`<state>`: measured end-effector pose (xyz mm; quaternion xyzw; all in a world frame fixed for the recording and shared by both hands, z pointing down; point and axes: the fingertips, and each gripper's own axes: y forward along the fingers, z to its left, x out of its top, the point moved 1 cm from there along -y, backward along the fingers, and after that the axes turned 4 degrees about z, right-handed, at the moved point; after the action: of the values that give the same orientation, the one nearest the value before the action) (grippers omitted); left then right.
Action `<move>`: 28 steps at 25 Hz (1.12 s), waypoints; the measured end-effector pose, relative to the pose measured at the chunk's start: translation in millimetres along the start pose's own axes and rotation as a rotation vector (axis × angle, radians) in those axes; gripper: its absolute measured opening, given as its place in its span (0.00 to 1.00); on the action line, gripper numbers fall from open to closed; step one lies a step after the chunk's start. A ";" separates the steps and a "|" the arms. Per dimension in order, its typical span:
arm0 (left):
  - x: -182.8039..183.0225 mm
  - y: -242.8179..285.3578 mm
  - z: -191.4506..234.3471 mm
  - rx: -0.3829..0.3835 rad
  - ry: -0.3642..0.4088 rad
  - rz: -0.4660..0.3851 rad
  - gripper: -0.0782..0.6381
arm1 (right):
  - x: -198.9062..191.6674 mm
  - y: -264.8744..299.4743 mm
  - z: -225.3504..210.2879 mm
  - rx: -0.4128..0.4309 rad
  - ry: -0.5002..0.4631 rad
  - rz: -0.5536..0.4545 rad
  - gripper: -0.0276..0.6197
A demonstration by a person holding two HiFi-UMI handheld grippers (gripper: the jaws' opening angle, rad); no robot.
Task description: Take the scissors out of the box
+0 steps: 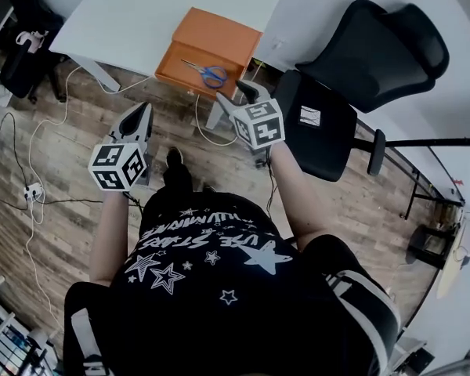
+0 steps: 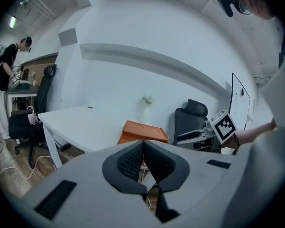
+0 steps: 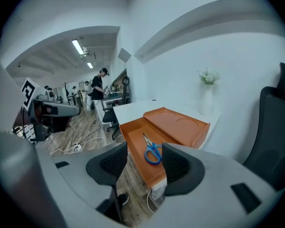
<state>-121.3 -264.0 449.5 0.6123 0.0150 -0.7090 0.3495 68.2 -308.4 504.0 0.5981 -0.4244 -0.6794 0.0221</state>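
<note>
1. Orange box (image 1: 207, 49) – it sits at the near edge of the white counter (image 1: 133, 14), straight ahead of the right claw (image 3: 143, 158), which does not touch it.
2. The scissors (image 3: 152, 151), with blue handles and metal blades, lie flat in the box's open tray. They show through the gap of the right claw, well beyond its tips. The handles are toward the claw and the blades point away from it.
3. The right claw is released: its jaws stand apart with nothing between them.
4. The left claw (image 2: 143, 145) is clenched: its jaws are pressed together on nothing. The box lies ahead of it, farther off than from the right claw.
5. Both claws hang in the air above the wood floor (image 1: 55, 178), short of the counter. The left claw is to the left of the right one and farther back.
6. A black chair (image 1: 352, 84) stands to the right of the right claw, beside the counter.
7. White cables (image 1: 35, 155) trail over the floor to the left of the left claw.
8. A white vase (image 3: 207, 101) stands on the counter beyond the box – far ahead of the right claw.
</note>
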 end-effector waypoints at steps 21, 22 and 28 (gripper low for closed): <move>51.8 87.8 111.2 -0.096 -0.038 0.025 0.13 | 4.5 111.6 -18.1 0.023 -0.278 0.438 0.40; 52.2 89.2 115.0 -0.096 -0.041 0.025 0.13 | 4.5 114.4 -18.4 0.024 -0.283 0.450 0.40; 56.2 97.2 132.4 -0.098 -0.068 0.023 0.13 | -1.3 127.3 -19.8 0.042 -0.339 0.542 0.40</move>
<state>-185.2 -423.7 472.7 0.5702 0.0307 -0.7237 0.3875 24.2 -399.9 583.3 0.3418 -0.5798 -0.7299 0.1191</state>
